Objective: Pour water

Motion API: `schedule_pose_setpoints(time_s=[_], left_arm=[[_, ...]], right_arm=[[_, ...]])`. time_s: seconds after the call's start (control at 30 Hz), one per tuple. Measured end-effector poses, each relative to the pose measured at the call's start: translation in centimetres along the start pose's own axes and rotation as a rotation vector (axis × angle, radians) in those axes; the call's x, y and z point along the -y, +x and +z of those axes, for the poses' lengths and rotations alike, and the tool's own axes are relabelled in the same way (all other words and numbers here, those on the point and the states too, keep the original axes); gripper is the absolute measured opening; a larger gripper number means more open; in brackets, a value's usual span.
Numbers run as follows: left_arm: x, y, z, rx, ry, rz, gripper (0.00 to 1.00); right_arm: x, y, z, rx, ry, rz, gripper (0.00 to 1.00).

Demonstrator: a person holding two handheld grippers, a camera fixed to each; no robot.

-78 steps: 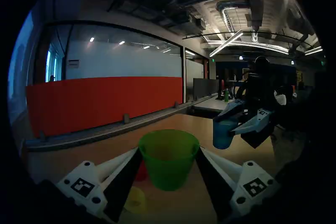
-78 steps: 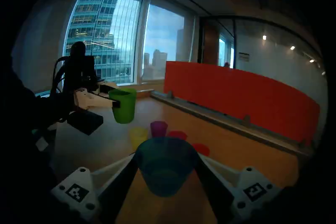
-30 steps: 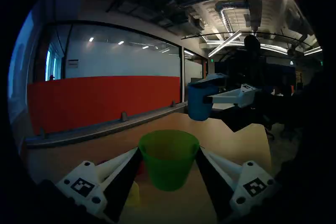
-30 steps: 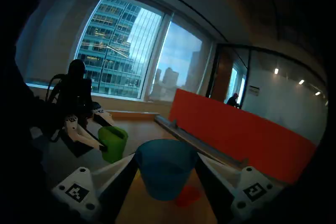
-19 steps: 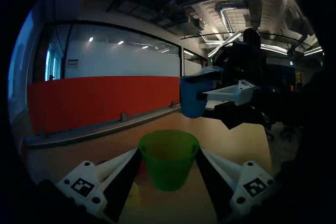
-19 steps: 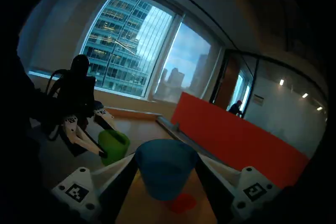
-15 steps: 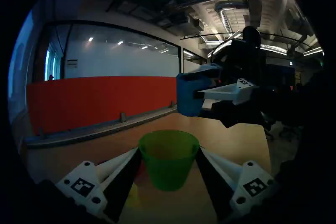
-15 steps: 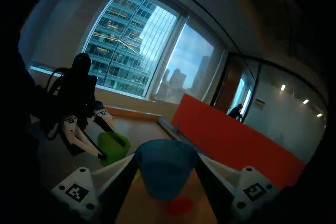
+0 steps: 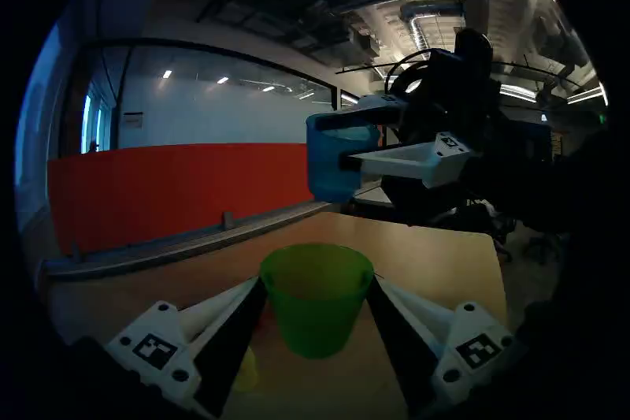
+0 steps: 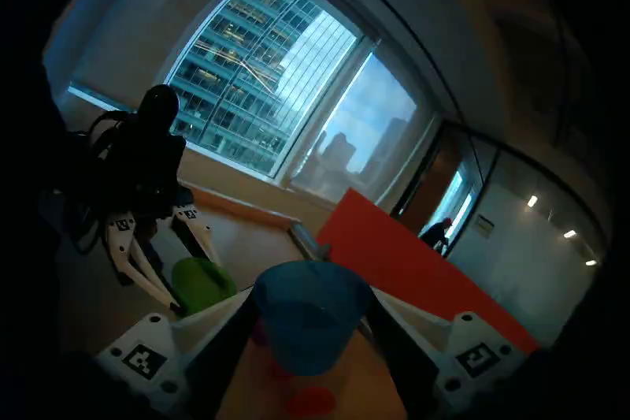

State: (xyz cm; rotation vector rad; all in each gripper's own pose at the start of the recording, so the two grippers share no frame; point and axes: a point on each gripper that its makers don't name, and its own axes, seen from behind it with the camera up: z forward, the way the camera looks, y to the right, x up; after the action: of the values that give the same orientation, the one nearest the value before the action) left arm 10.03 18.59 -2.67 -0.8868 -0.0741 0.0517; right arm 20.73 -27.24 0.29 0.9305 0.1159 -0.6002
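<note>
Blue cup (image 9: 339, 156) is up high, pinched between the right gripper's (image 10: 311, 306) fingers, leaning slightly, above and just beyond the green cup (image 9: 316, 298). That looks like lining up a pour. The left gripper (image 9: 315, 286) clamps the green one upright over the wooden table (image 9: 425, 254), a steady target. Water inside? Can't tell.

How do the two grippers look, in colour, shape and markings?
Both the left gripper and the right gripper have two long white fingers that taper forward, with black inner faces. Each finger carries a square black-and-white marker near its base. Seen from farther off, each gripper has a bulky black body behind the fingers, with dark cables looping from it.
</note>
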Motion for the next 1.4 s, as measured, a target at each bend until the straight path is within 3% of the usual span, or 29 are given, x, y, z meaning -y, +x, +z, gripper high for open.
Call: schedule_pose_setpoints(time_s=[0.77,1.07,1.4], left_arm=[[0.2,0.2,0.8,-0.001,-0.006,-0.005,0.87],[0.0,0.6,1.2,0.001,-0.015,0.000,0.87],[-0.4,0.7,1.6,0.001,-0.029,0.002,0.87]], right_arm=[[-0.4,2.6,2.9,0.006,-0.005,-0.225,0.92],[0.5,3.8,4.1,0.019,-0.013,-0.316,0.92],[-0.7,4.0,4.4,0.026,-0.038,-0.407,0.92]])
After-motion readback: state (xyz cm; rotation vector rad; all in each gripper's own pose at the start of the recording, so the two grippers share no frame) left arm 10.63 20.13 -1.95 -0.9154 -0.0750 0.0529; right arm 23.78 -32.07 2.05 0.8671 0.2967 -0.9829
